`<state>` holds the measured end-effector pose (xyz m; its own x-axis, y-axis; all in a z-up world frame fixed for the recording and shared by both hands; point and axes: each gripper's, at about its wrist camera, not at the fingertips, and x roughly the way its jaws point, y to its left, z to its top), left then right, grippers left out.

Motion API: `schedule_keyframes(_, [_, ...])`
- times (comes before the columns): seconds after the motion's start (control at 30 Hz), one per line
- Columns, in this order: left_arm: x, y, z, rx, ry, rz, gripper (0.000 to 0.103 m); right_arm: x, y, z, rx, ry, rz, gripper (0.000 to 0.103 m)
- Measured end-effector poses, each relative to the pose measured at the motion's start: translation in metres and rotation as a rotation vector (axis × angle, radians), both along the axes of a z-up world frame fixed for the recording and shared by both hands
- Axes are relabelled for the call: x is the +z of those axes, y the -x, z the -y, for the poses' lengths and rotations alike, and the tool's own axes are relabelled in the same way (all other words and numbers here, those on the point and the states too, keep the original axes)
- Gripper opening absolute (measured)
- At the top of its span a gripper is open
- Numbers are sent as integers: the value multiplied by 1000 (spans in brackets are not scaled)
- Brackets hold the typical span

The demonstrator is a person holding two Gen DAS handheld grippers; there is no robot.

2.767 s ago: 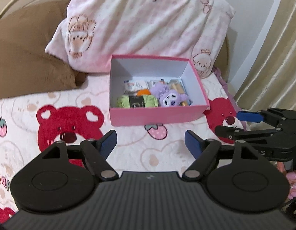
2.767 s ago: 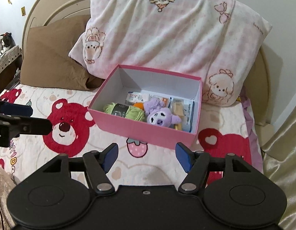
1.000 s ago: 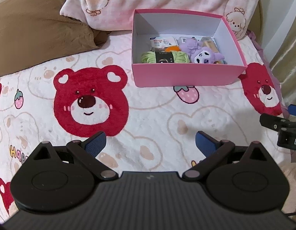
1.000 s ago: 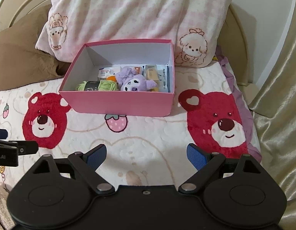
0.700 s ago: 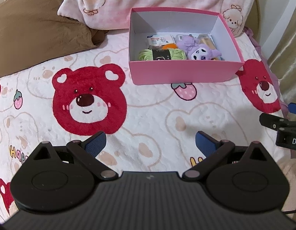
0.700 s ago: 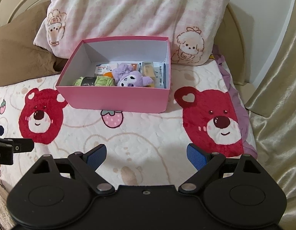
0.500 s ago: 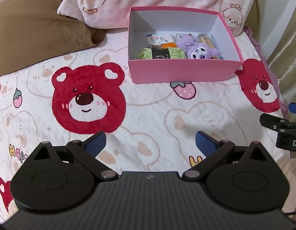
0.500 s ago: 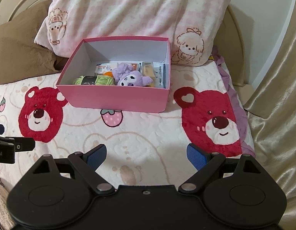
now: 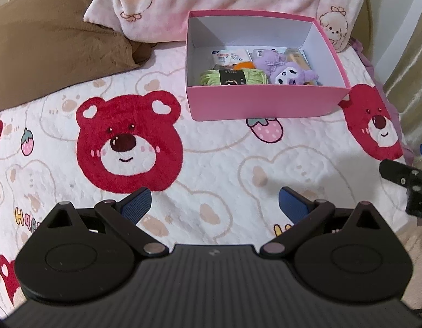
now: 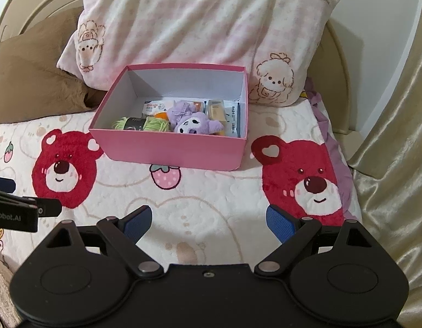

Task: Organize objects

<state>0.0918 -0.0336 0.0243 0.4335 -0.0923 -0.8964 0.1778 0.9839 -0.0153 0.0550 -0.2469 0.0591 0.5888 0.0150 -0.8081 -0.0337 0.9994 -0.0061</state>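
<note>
bear-print bed [image 9: 219,164] holds pink box [image 9: 265,104] with purple plush [image 9: 288,75] inside; left claw [image 9: 215,203] and right claw [image 10: 209,218] both spread apart, empty, short of box.

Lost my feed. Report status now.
Left gripper open, empty. Right gripper open, empty. Pink box on bedspread, plush and yarn inside. Path unobstructed.

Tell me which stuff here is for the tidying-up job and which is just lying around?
For the job: pink box, green yarn, purple plush toy, white packets, left gripper, right gripper, both open.

Just there: pink pillow, brown pillow, bear blanket, gold curtain.
</note>
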Motion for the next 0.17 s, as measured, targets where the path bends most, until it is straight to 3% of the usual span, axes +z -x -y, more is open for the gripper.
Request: schedule_keyframes(0.17, [-1, 1, 3, -5, -19, 1, 102, 1, 1, -1, 3, 7, 1, 93])
